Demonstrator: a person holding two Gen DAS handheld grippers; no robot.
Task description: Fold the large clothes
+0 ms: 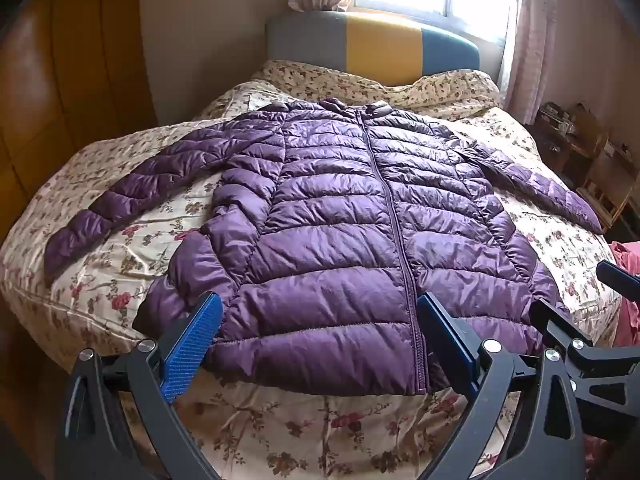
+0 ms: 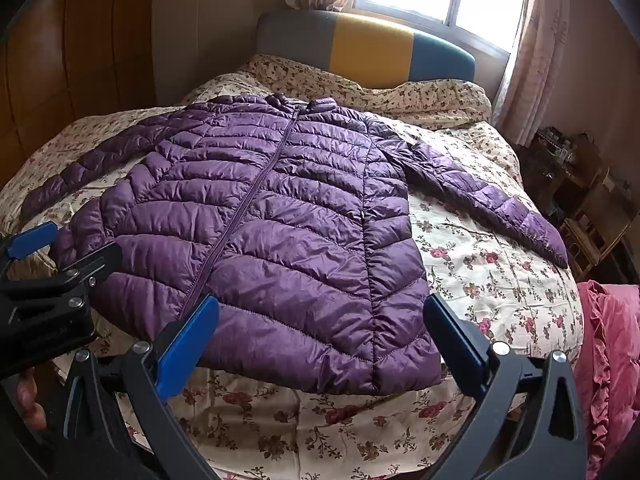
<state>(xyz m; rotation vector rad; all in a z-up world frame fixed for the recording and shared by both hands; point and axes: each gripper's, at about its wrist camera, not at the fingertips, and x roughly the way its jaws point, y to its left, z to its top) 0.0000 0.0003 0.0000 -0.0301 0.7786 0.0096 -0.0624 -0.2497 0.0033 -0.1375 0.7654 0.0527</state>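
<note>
A purple quilted puffer jacket [image 1: 340, 220] lies flat and zipped on the flowered bedspread [image 1: 120, 280], collar toward the headboard and both sleeves spread out to the sides. My left gripper [image 1: 320, 302] hovers open over the left half of the hem, its blue pads [image 1: 192, 344] wide apart and gripping nothing. In the right wrist view the jacket [image 2: 280, 220] shows again, and my right gripper [image 2: 322, 304] hangs open above the hem's right half, also holding nothing. The left gripper [image 2: 64, 248] appears there at the left edge, beside the right one.
A grey, yellow and blue headboard [image 1: 372, 44] stands under a bright curtained window. A brown wooden wardrobe [image 1: 60, 80] lines the left side. A pink ruffled cloth [image 2: 612, 340] lies at the bed's right, and cluttered shelves [image 2: 580, 184] stand beyond it. A hand [image 2: 28, 400] shows at the lower left.
</note>
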